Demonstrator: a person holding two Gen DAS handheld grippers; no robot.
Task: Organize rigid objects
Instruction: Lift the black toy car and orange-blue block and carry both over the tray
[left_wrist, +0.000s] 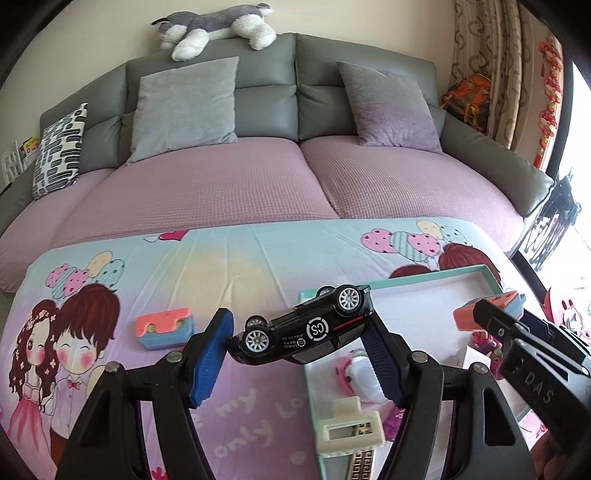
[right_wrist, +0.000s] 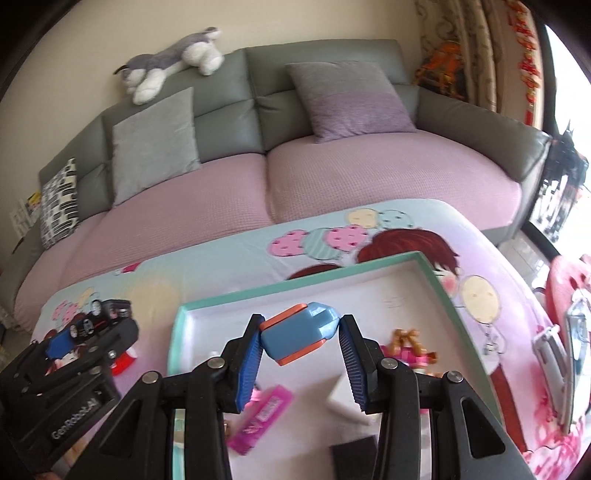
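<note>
My left gripper (left_wrist: 299, 326) is shut on a black toy car (left_wrist: 306, 332), which hangs upside down and tilted over the near left corner of a teal-rimmed white tray (left_wrist: 406, 281). My right gripper (right_wrist: 301, 328) is shut on a blue and orange block (right_wrist: 299, 334) above the tray's (right_wrist: 295, 283) middle. The left wrist view shows this gripper (left_wrist: 495, 317) and its block (left_wrist: 469, 315) at the right. A second orange and blue block (left_wrist: 164, 328) lies on the cartoon cloth left of the tray. The left gripper with the car (right_wrist: 98, 314) shows at the far left of the right wrist view.
Inside the tray lie a pink and white toy (left_wrist: 358, 376), a cream clip (left_wrist: 351, 424), a pink pack (right_wrist: 262, 413), a white piece (right_wrist: 351, 404) and a small doll (right_wrist: 406, 343). A grey sofa (left_wrist: 295, 177) stands behind the table. Red things (right_wrist: 565, 295) sit at the right edge.
</note>
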